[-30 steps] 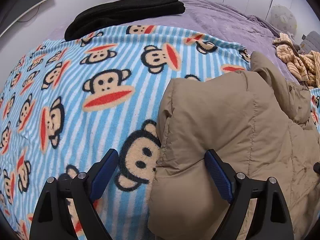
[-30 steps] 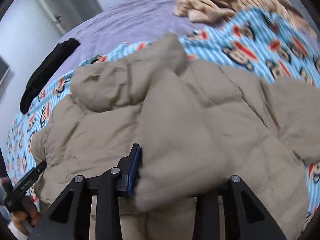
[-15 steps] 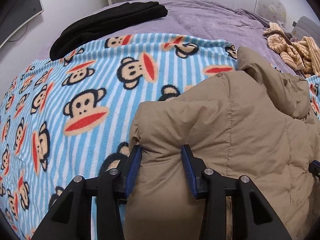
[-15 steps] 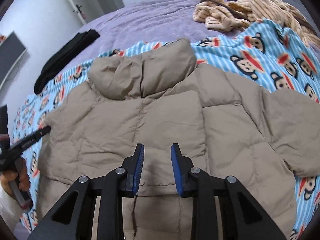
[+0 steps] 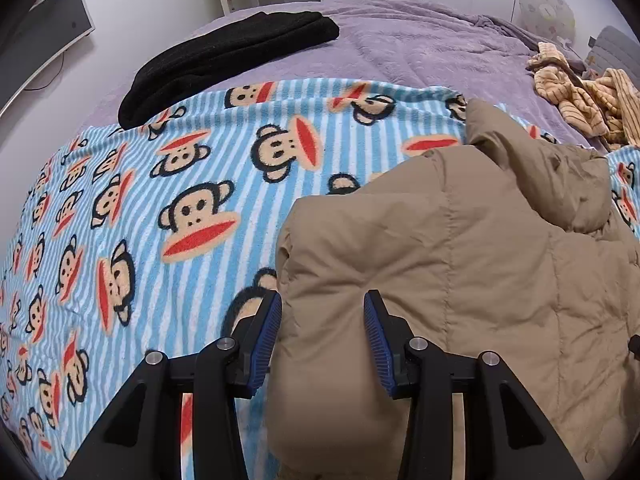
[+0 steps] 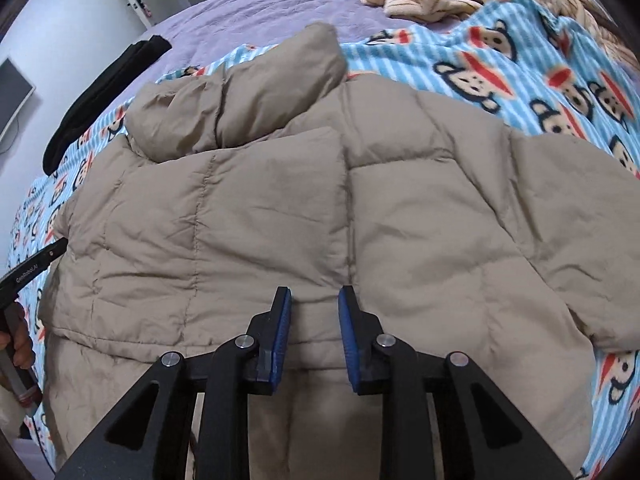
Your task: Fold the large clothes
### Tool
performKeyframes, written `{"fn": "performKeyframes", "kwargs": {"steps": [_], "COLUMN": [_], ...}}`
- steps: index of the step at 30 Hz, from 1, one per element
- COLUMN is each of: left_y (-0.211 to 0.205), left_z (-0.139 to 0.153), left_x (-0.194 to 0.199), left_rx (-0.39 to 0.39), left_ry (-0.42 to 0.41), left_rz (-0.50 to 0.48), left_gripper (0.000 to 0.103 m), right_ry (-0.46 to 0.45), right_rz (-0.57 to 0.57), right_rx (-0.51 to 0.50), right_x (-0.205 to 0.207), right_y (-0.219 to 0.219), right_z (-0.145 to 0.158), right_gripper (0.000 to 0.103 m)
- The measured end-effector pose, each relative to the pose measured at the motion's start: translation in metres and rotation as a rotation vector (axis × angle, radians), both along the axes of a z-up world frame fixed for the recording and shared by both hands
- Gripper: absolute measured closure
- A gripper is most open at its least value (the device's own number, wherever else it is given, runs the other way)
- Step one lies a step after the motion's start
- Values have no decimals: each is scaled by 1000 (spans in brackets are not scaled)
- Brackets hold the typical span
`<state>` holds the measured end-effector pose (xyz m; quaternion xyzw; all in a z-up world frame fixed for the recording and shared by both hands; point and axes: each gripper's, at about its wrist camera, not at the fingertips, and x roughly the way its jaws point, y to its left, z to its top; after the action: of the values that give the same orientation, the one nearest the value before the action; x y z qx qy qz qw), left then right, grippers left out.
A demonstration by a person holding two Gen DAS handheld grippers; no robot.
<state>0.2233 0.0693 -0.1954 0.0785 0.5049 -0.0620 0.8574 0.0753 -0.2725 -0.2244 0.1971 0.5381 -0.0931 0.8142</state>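
Note:
A tan puffer jacket point(image 6: 320, 200) lies on a blue striped monkey-print blanket point(image 5: 160, 220), hood toward the far side. Its left sleeve is folded over the body. In the left wrist view the jacket's folded left edge point(image 5: 400, 260) bulges between the fingers of my left gripper point(image 5: 322, 328), whose jaws close on the thick fabric. My right gripper point(image 6: 314, 320) hovers over the jacket's lower middle with jaws slightly apart and nothing between them. The left gripper's body point(image 6: 32, 268) shows at the left edge of the right wrist view.
A folded black garment point(image 5: 224, 52) lies on the purple bedspread point(image 5: 420, 52) beyond the blanket. A striped beige garment point(image 5: 580, 96) is heaped at the far right. A wall and a door stand behind the bed.
My left gripper closed from wide open onto the jacket's left edge. My right gripper let go of the sleeve it had carried over the body and drew back slightly.

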Motion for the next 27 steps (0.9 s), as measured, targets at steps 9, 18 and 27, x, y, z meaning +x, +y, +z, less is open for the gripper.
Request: {"fn": "performKeyframes", "kwargs": {"steps": [9, 18, 27], "left_y": [-63, -140, -192], "left_z": [18, 20, 16], "left_x": [-64, -121, -150], "left_rx": [-40, -84, -69], "left_ry": [73, 138, 182], "left_rz": [-143, -250, -300], "left_gripper": [16, 13, 13], "right_ry": [-33, -43, -93], "right_rz": [-210, -285, -461], "right_rx": [329, 352, 400], "right_x": [-68, -113, -169], "right_y": [-53, -94, -165], "right_z": [3, 9, 8], "right_gripper": [48, 37, 13]}}
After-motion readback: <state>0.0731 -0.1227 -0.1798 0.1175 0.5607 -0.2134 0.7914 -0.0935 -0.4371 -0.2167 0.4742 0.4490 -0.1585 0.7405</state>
